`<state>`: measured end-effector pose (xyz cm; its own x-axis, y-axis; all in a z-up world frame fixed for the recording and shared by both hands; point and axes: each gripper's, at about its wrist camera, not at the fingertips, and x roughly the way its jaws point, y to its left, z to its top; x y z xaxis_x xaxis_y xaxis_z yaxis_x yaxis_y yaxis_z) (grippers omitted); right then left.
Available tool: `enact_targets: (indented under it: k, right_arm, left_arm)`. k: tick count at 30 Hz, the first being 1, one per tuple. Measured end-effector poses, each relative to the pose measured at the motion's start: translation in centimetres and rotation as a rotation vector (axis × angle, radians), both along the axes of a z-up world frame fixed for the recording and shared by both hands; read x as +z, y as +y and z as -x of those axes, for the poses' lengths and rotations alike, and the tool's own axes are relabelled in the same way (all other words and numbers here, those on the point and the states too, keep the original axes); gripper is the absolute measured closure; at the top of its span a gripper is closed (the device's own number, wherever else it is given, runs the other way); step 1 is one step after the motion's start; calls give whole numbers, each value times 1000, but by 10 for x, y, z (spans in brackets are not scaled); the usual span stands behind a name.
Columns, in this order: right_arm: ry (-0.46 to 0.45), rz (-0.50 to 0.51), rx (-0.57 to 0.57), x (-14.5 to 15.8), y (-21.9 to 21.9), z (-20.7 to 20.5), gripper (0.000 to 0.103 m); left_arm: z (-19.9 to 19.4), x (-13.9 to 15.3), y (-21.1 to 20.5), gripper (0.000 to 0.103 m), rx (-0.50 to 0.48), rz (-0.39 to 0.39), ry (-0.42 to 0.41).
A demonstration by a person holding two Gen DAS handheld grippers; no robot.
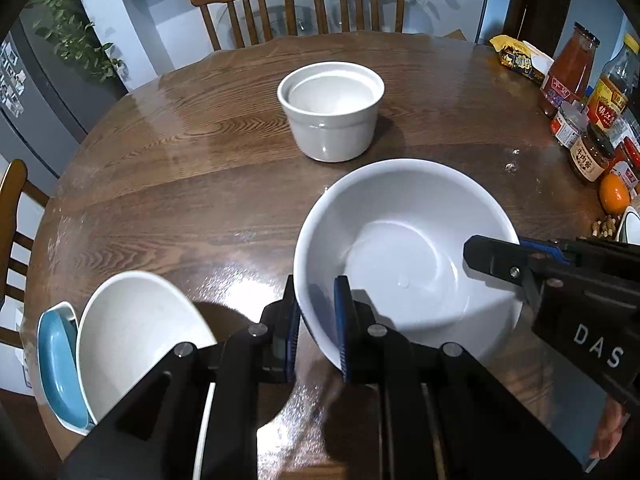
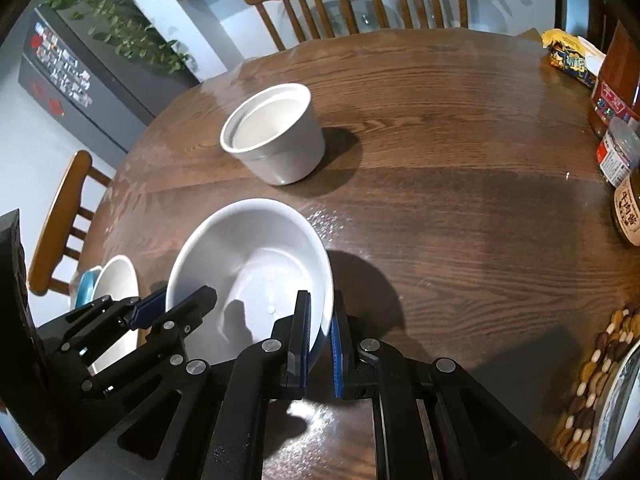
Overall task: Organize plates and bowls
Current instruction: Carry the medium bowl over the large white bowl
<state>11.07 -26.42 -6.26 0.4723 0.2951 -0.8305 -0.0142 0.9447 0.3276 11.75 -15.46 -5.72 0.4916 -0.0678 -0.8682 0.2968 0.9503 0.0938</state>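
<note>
A large white bowl [image 1: 408, 256] sits near the front of the round wooden table [image 1: 180, 168]. My left gripper [image 1: 318, 332] is shut on its near left rim. My right gripper [image 2: 320, 332] is shut on its right rim [image 2: 326, 292] and shows in the left wrist view [image 1: 520, 254]. The bowl also shows in the right wrist view [image 2: 248, 264], with the left gripper [image 2: 172, 306] on its left rim. A tall white pot [image 1: 332, 110] holding a nested white dish stands mid-table. A white bowl [image 1: 136, 332] leans on a blue plate [image 1: 56, 364] at the front left.
Sauce bottles and jars [image 1: 576, 92], a snack packet [image 1: 520, 60] and an orange [image 1: 614, 196] crowd the right edge. A beaded mat with a patterned plate [image 2: 596, 396] lies at the front right. Wooden chairs [image 1: 304, 4] stand behind and to the left.
</note>
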Motion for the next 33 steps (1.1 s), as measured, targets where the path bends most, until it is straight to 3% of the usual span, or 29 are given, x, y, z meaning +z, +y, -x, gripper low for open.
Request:
enact_targets:
  k: [16,33]
  right_arm:
    - [-99,15,28,41,33,43,93]
    - [-118,20,78,53,91,64,92]
  left_arm:
    - [49,45,43,88,32,68,-128]
    - [72,55,101,88,84,102,-147]
